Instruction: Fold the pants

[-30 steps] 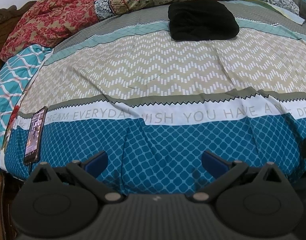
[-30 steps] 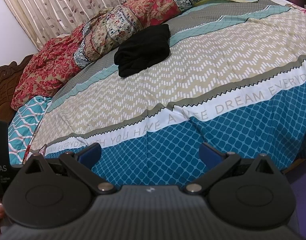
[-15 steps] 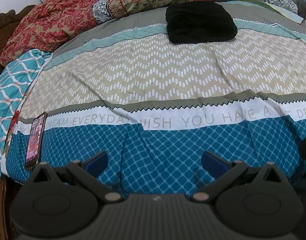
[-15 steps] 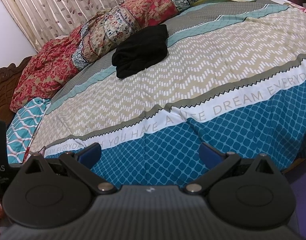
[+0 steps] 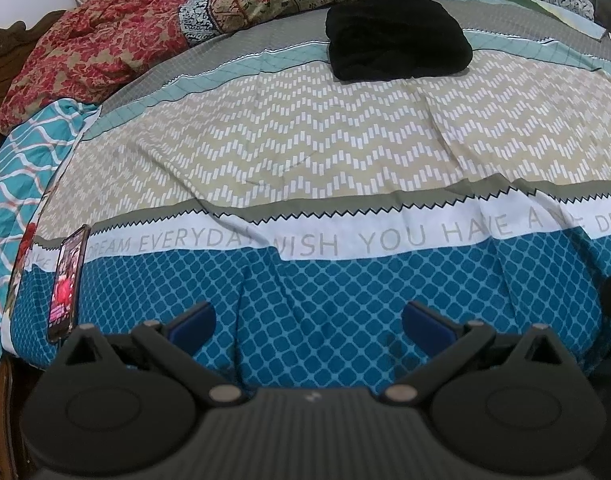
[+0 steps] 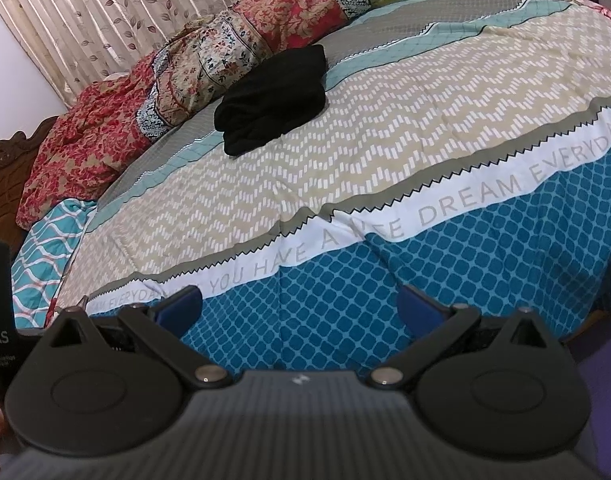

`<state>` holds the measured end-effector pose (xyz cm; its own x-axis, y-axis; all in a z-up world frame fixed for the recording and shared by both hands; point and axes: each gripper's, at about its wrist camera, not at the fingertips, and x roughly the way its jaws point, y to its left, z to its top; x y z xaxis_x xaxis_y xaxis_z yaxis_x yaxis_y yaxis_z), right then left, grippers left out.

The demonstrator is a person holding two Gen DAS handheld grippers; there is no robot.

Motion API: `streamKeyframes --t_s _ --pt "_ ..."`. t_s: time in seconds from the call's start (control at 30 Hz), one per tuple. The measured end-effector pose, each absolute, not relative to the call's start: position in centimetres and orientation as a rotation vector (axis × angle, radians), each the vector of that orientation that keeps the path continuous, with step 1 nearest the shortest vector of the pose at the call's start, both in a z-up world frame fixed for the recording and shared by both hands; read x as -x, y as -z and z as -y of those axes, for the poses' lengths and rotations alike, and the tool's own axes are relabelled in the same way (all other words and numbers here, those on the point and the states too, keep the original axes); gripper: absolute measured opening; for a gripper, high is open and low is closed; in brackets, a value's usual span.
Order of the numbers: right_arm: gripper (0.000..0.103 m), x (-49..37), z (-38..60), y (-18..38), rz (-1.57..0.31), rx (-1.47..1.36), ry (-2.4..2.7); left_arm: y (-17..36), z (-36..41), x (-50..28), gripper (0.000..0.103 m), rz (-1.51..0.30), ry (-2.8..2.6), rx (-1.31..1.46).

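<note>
The black pants (image 5: 397, 38) lie bunched in a compact pile on the far side of the bed, near the pillows; they also show in the right wrist view (image 6: 271, 98). My left gripper (image 5: 307, 322) is open and empty, low over the bed's near blue edge, far from the pants. My right gripper (image 6: 299, 306) is open and empty too, at the near edge, to the right of the left one.
A patterned bedspread (image 5: 305, 152) covers the bed. A phone (image 5: 67, 284) lies at the near left edge. Red and floral quilts (image 5: 105, 44) are heaped along the far side. Curtains (image 6: 105, 12) hang behind. A wooden headboard (image 6: 1, 176) stands at left.
Both views have shifted slightly, with the bed and pants sitting a little lower in frame. Both grippers stay open and empty.
</note>
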<state>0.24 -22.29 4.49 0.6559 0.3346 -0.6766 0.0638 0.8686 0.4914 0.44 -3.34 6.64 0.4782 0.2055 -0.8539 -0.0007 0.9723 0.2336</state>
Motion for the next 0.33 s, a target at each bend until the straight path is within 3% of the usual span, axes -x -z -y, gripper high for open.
streamKeyframes --t_s 0.33 --pt "0.103 -0.4 22.6 -4.6 -0.842 -0.503 -0.149 -7.7 4.4 -1.1 0.103 -1.010 -0.079 -0.226"
